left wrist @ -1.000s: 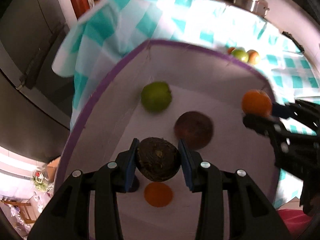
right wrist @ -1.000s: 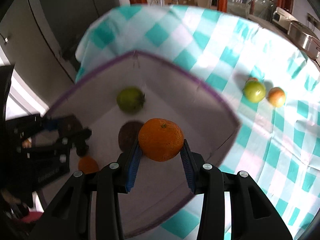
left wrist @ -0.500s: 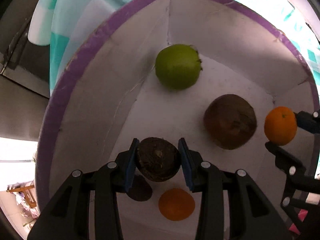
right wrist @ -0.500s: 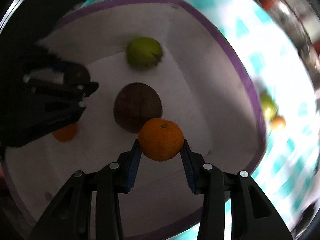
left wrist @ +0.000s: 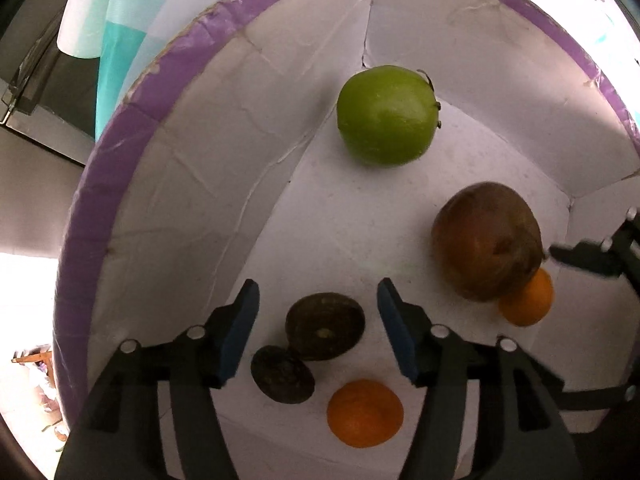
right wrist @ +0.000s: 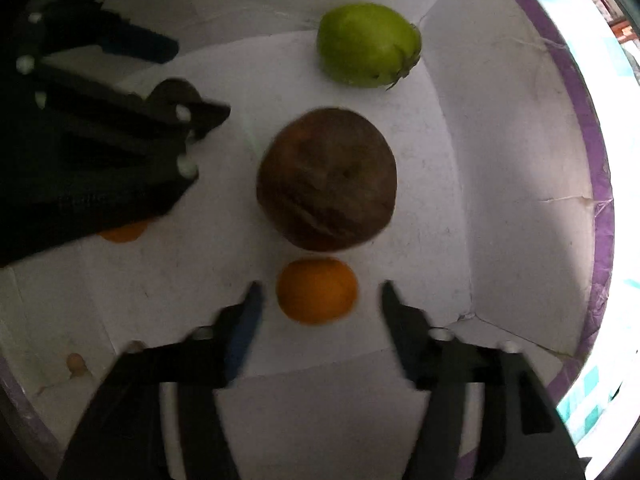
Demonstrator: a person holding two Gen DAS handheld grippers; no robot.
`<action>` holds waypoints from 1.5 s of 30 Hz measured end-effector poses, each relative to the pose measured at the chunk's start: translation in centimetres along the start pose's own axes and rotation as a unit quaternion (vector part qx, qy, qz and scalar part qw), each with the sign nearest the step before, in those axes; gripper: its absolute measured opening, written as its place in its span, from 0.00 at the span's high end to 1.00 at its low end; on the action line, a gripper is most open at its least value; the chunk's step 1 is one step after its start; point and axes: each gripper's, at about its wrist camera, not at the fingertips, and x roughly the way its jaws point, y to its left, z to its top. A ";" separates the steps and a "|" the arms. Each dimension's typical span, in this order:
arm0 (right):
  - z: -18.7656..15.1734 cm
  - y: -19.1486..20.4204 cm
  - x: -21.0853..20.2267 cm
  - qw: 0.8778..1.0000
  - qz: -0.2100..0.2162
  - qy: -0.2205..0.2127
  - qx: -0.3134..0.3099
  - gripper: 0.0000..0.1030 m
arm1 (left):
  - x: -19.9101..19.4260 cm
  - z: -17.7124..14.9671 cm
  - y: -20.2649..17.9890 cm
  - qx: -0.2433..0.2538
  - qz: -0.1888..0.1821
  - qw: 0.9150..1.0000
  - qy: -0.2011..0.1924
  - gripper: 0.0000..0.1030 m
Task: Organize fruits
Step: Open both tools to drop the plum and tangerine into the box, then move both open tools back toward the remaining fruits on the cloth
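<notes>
Both fruits are down now: half a second ago each gripper was pinching its load, and now both sets of jaws stand spread wide with nothing between the pads. The left gripper [left wrist: 318,320] hangs over the dark round fruit [left wrist: 325,326] it was carrying; that fruit sits on the floor of the white box [left wrist: 192,168], touching a second dark fruit [left wrist: 282,374] just nearer and to the left. The right gripper [right wrist: 318,312] has let go too, and its small orange [right wrist: 317,290] rests between the open fingers, touching neither pad, tucked right against the near side of the big brown fruit [right wrist: 327,184] in the middle. That looks deliberate: the brown one acts as a stop, so the orange shouldn't roll.

Further out, a second orange [left wrist: 365,413] lies at the near edge in the left view, just right of the dark pair. At the far end, the green fruit [left wrist: 387,115] sits in the corner, well apart from the rest. Like seems to be landing beside like: dark with dark, on the left. The purple-rimmed walls keep everything corralled. My read: both placements are done, and the grippers can lift clear.
</notes>
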 end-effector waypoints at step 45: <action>-36.1 -21.1 -8.6 0.880 0.051 -0.344 0.323 0.16 | -16.9 -9.5 -33.8 0.017 0.029 0.950 -0.312 0.02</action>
